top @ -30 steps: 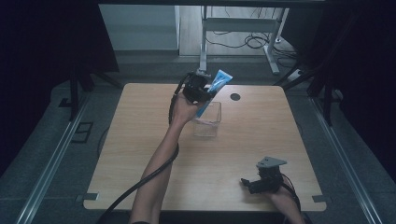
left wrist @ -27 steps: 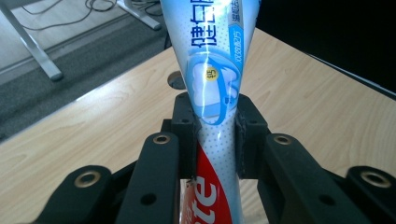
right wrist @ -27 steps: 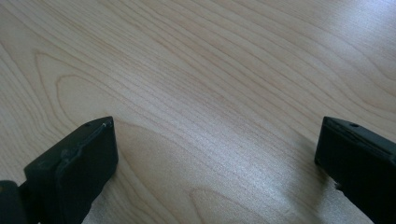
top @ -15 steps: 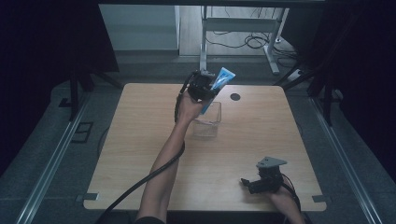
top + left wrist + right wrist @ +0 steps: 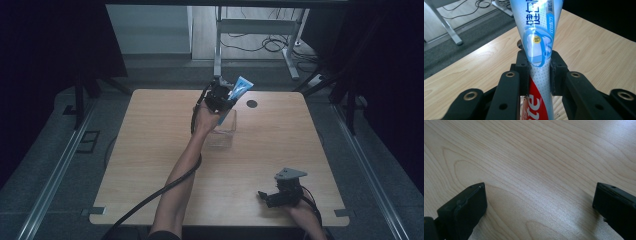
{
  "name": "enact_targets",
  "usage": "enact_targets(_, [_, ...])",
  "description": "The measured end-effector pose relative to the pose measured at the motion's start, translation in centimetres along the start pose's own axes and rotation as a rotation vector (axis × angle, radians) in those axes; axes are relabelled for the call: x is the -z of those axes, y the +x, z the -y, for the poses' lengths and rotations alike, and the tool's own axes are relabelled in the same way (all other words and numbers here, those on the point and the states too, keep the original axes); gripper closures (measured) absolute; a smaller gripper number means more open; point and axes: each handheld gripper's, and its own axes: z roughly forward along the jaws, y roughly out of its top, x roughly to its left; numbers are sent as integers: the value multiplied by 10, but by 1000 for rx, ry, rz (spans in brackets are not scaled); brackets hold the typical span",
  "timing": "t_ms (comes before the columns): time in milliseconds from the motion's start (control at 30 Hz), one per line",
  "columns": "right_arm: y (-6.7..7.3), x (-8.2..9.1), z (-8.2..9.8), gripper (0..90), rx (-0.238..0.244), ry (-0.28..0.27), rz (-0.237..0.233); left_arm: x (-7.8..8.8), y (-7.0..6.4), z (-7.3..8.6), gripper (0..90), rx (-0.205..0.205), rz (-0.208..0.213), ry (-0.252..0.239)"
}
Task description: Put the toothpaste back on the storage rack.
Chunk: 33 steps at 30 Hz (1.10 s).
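Nearest the camera, the right gripper [image 5: 267, 196] is being rested at the near right edge of the table [image 5: 150, 165], jaws spread wide with nothing but bare wood between them, so it's basically being kept out of the way, which is fine. Further out, the toothpaste tube [image 5: 239, 89] is being pinched around its middle by the left gripper [image 5: 226, 100], pads pressed on both sides of the tube, crimped end pointing up and away. It's being held just above the far rim of the clear container [image 5: 222, 131] sitting mid-table. For this step to be done well, probably the tube is best tipped more upright and lined up over the opening before being lowered, so the cap end isn't caught on the rim. The squeeze shouldn't be loosened until the tube is properly inside.
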Motion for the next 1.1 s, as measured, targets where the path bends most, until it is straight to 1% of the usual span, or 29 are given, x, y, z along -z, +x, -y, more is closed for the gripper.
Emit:
enact_targets(33, [0,0,0,0,0,0,0,0,-1,0,737,-3,-7,3])
enact_targets(200, [0,0,0,0,0,0,0,-2,-2,0,736,11,-33,5])
enact_targets(367, [0,0,0,0,0,0,0,-6,-5,1,734,5,-59,1])
enact_targets(500, [0,0,0,0,0,0,0,-10,-8,2,733,1,-66,1])
enact_targets(633, [0,0,0,0,0,0,0,-14,-11,3,730,-16,-58,-2])
enact_targets(700, [0,0,0,0,0,0,0,-15,-12,2,729,-20,-42,4])
enact_targets(767, [0,0,0,0,0,0,0,-15,-13,2,728,-29,-44,6])
enact_targets(867, [0,0,0,0,0,0,0,-16,-14,2,724,-39,-35,10])
enact_targets(1100, [0,0,0,0,0,0,0,-18,-18,-1,720,-77,-34,42])
